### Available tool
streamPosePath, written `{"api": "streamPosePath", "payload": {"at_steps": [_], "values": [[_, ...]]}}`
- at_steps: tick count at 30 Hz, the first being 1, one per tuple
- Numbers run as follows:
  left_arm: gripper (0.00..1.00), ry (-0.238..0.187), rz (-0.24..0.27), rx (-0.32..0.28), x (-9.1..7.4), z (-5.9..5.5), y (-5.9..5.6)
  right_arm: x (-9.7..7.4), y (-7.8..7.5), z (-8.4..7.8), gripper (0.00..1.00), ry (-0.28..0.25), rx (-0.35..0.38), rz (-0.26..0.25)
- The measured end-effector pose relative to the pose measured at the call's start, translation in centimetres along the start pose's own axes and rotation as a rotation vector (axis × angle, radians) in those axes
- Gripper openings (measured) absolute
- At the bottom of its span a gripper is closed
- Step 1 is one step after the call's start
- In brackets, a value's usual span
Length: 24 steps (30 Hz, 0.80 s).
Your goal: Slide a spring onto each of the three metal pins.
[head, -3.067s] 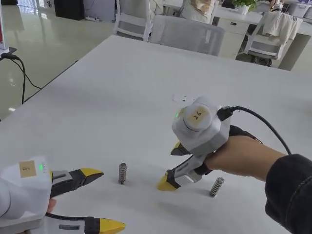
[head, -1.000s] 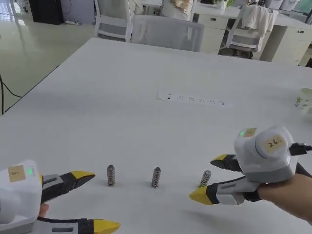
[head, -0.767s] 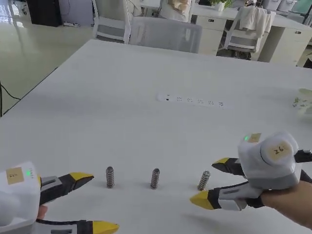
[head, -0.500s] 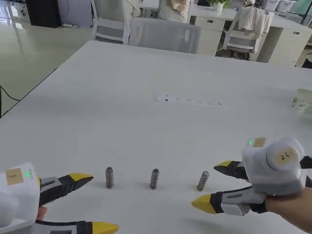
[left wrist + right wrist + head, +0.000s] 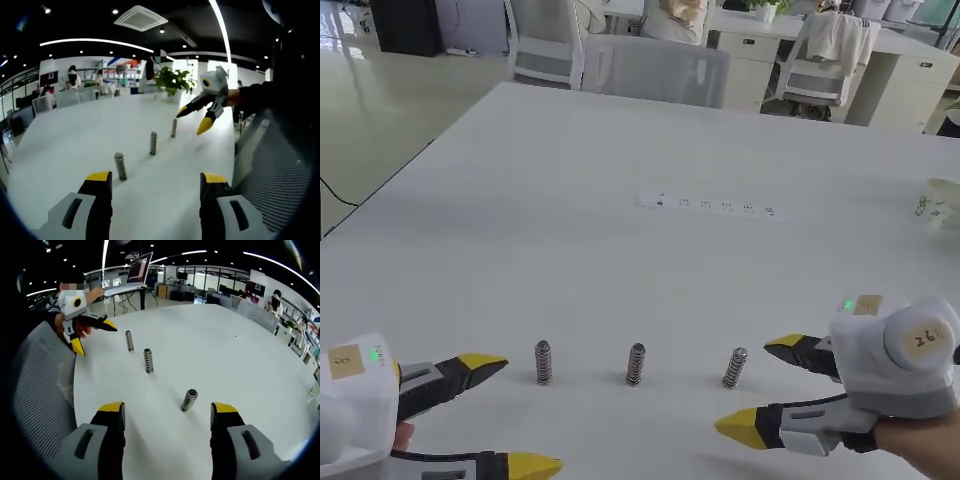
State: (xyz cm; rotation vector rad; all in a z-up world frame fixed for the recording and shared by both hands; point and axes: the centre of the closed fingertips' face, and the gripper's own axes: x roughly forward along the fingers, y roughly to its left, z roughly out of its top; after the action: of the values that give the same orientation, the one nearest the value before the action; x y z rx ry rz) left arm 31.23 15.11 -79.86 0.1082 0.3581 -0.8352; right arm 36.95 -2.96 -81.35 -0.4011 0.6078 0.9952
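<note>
Across the white table [image 5: 620, 150] three springs [image 5: 636, 364] stand in a row, long axes roughly upright. The right gripper [image 5: 745, 385], jaws apart and empty, sits just beside the right spring [image 5: 735, 367], which leans a little. The left gripper [image 5: 531, 412], likewise spread and empty, is near the left spring [image 5: 543, 362]. The right gripper view puts that leaning spring dead ahead between the jaws, while the head view gives the whole row.

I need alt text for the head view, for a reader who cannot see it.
Three metal springs stand in a row on a white table. The open left gripper and open right gripper flank the row, yellow tips pointing inward.
</note>
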Motion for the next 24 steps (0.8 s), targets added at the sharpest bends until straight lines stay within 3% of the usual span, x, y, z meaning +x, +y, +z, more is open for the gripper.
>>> {"api": "streamPosePath", "payload": {"at_steps": [10, 24], "values": [[0.67, -0.002, 0.004, -0.005, -0.1, 0.0, 0.1, -0.2, 0.7, 0.0, 0.73, -0.042, 0.012, 0.018], [0.67, -0.004, 0.009, -0.011, -0.1, -0.2, 0.1, -0.3, 1.1, -0.6, 0.77, -0.050, 0.026, 0.017]]}}
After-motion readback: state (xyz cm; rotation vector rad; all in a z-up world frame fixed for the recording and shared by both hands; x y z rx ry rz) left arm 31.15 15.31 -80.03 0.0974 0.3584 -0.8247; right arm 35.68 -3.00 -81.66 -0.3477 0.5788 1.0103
